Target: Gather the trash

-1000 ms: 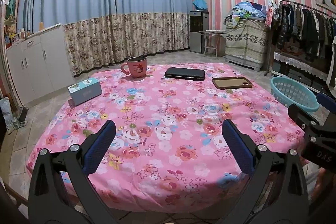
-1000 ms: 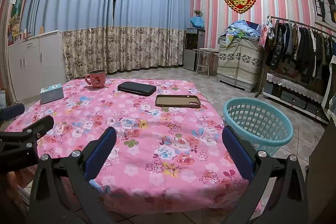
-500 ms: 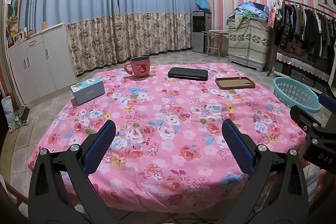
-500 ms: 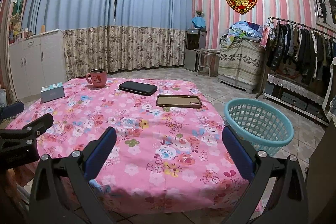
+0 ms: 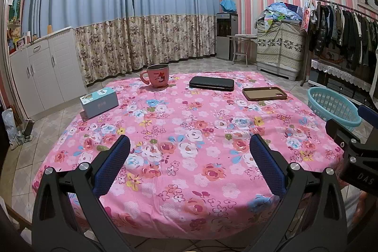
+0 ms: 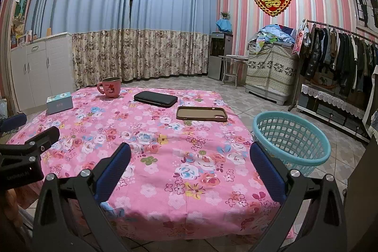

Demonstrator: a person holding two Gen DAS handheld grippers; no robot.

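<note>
Left wrist view: the left gripper hangs over the near edge of a table covered in a pink flowered cloth, its two blue-padded fingers spread wide with nothing between them. Right wrist view: the right gripper is likewise held above the near edge, jaws spread apart and empty. Each gripper appears at the margin of the other's view.

On the tabletop, a pink mug stands upright near the far edge. A black case lies flat just to its right, also along the far edge. A brown phone case lies flat, hollow side up, toward the far right corner, near the black case but apart from it. A light blue box sits at the far left edge, well apart from the others.

A turquoise basket with a latticed wall stands on the tiled floor just beside the table's right edge; what can be seen of its inside shows no contents.

No crumpled paper or wrapper can be made out on the cloth; which item counts as trash cannot be told.
</note>
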